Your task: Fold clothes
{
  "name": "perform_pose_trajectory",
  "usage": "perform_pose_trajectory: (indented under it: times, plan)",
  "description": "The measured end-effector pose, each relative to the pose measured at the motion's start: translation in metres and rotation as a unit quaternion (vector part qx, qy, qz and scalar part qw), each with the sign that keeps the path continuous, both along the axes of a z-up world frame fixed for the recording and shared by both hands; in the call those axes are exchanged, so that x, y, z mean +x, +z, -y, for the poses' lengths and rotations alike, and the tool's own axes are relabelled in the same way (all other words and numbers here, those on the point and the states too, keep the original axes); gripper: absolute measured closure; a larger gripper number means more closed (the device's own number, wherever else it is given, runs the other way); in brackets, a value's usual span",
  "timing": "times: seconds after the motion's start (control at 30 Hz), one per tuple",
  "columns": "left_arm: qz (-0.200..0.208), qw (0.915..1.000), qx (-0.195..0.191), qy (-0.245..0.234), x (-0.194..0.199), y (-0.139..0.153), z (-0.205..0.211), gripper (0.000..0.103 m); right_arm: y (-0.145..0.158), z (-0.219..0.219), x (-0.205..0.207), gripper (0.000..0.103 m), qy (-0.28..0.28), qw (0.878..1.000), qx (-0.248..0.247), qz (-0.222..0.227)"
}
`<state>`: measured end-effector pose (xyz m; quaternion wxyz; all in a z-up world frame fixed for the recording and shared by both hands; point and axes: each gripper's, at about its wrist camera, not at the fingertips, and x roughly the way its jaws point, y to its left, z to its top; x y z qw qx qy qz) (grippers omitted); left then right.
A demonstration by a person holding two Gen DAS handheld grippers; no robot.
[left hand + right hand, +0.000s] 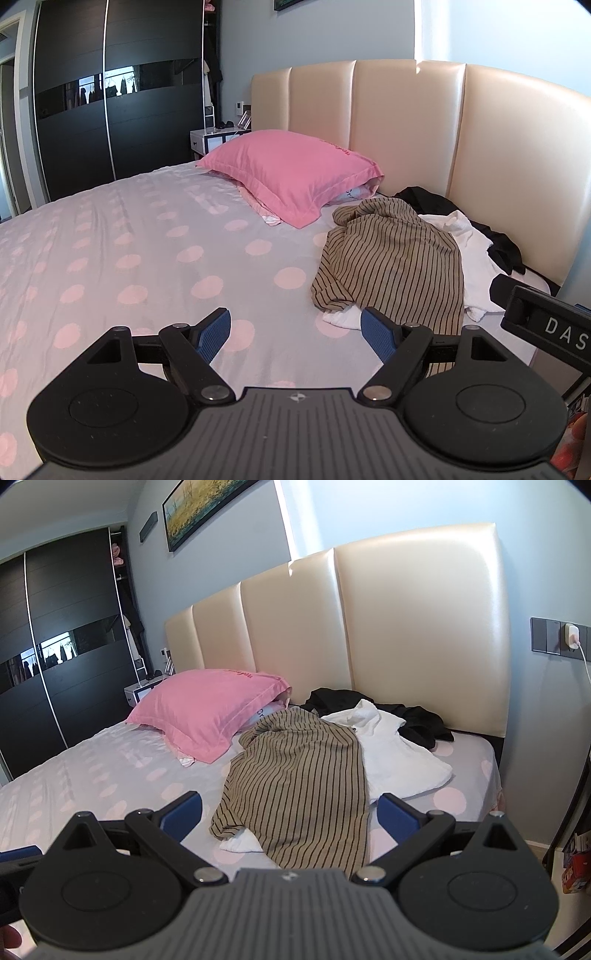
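Striped garment (295, 786) between spread right gripper (290, 812); left gripper (295, 332) spread, wall charger (571, 637) right-view only.

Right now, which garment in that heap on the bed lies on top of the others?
The tan black-striped shirt. It is draped over the crumpled white garment, whose edges show on both sides. The black garment lies behind, against the headboard.

The bed (92, 771) (pink-dotted sheet) carries a pink pillow (207, 716) and crumpled clothes: striped garment (299, 790), white garment (399, 760), black garment (417, 720).
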<state>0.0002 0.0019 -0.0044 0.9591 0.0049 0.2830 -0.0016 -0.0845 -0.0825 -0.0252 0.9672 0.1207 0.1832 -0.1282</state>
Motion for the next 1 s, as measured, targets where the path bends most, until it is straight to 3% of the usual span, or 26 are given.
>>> perform_pose_trajectory:
  times: [0.73, 1.0]
  plan:
    - [-0.007, 0.9999, 0.007, 0.001, 0.000, -0.004, -0.001, 0.026, 0.000, 0.000, 0.003, 0.001, 0.006, 1.000, 0.003, -0.004]
    - [-0.023, 0.9996, 0.014, 0.012, -0.001, -0.012, -0.015, 0.026, -0.008, 0.007, 0.016, 0.001, 0.027, 0.999, 0.011, -0.040]
